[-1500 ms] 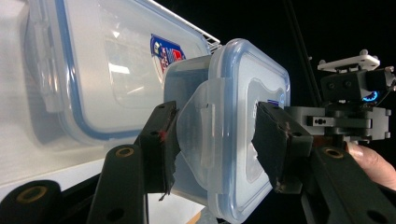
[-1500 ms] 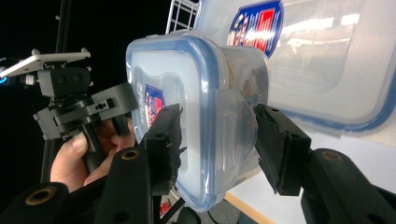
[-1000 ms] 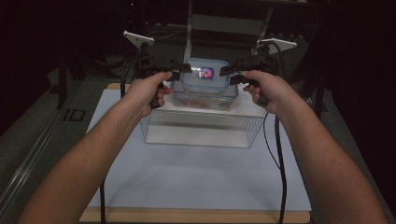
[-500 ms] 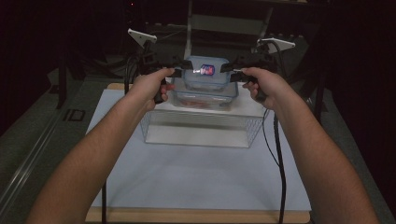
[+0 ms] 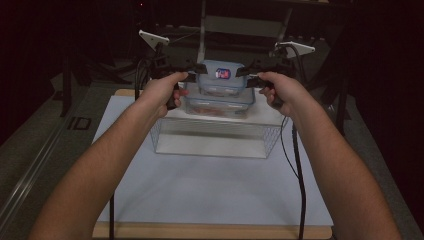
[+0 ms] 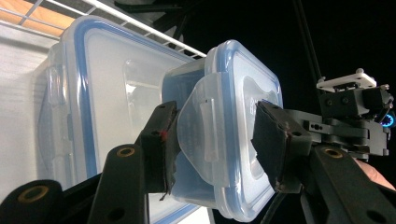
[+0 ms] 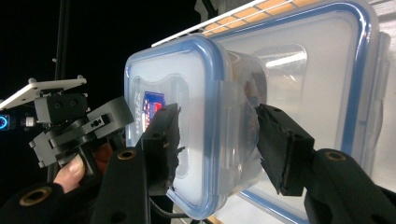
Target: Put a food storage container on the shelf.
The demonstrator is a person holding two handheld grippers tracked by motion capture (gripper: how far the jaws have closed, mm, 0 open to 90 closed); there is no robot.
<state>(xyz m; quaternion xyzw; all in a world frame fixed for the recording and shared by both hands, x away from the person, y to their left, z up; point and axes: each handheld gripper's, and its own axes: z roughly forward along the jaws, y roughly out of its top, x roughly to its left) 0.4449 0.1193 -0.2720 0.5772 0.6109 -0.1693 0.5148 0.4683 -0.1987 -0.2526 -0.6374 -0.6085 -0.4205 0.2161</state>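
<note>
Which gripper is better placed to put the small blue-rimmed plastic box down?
Neither alone: left gripper and right gripper each clamp one end of the small blue-rimmed plastic box, held above the larger box.

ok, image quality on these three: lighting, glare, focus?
High view: dim, surroundings nearly black, the white mat is the brightest area, small container soft. Left gripper view: well lit, container sharp, glare streaks on the large container's lid, background black. Right gripper view: similar, a bright reflection on the large lid, near jaws slightly soft.

On the lid of the small container (image 5: 222, 75) I'm holding sits a red and blue sticker (image 7: 152, 104). Its print is too blurred to read, perhaps a brand mark.
</note>
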